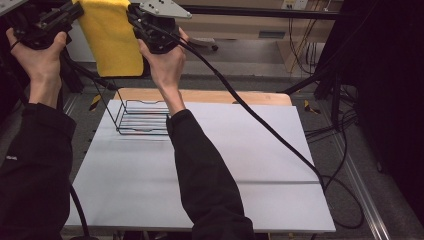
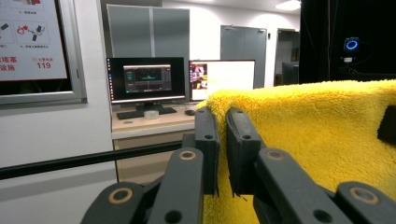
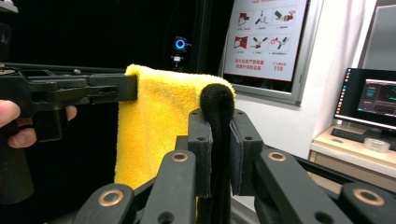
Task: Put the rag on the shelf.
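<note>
The fluffy yellow cloth (image 1: 112,37) hangs high above the black wire rack (image 1: 142,118), stretched between both tools. The left gripper (image 1: 75,11) and the right gripper (image 1: 136,17) each clamp one top corner of it. Judging from this, it is lifted but not yet placed on that rack

Overhead table (image 1: 150,175) view, gripper cameras facing towel (image 2: 327,140)

a table (image 1: 200,190) with a white top and a wooden far edge carried a black wire rack (image 1: 142,118) near its far-left corner.

Both grippers, left gripper (image 1: 75,11) and right gripper (image 1: 134,15), are all black with brass-ringed pivots, thick black cables trailing, plus black long sleeves (image 1: 210,170).
</note>
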The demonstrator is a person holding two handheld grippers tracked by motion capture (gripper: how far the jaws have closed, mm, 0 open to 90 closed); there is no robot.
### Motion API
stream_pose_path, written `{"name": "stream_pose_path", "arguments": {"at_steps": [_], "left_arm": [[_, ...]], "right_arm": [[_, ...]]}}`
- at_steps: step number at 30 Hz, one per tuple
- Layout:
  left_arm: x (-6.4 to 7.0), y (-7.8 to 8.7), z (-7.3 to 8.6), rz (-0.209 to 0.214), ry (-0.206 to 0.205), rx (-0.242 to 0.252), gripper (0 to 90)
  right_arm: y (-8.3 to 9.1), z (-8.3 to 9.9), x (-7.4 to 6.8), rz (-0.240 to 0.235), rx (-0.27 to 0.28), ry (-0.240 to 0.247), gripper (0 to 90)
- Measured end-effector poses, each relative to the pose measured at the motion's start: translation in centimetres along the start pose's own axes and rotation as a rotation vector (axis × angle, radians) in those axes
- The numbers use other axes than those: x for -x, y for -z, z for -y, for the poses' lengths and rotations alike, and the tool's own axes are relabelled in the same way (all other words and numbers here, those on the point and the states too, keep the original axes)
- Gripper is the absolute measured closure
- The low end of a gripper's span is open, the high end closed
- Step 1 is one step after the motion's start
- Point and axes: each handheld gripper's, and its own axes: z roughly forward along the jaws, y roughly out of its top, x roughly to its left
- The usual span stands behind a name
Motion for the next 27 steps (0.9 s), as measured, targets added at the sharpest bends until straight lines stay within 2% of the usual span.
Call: {"name": "stream_pose_path", "arguments": {"at_steps": [7, 15, 21, 27], "left_arm": [[-0.6, -1.2, 0.5, -0.009, 0.001, -0.004, 83.7], [-1.3, -2.4, 2.0, -0.020, -0.017, -0.027, 83.6], [-1.7, -2.2, 3.5, -0.017, -0.018, -0.051, 83.6], [-1.7, -1.6, 5.0, 0.005, -0.019, -0.072, 83.7]], "right_arm": [[-1.0, 0.5, 0.9, 0.005, -0.009, -0.017, 81.4], [-2.6, 1.9, 1.6, 0.010, -0.046, 0.008, 81.4], [-2.8, 3.1, 1.4, 0.005, -0.079, 0.025, 81.4], [-2.6, 4.3, 1.3, 0.003, -0.105, 0.012, 81.3]]}}
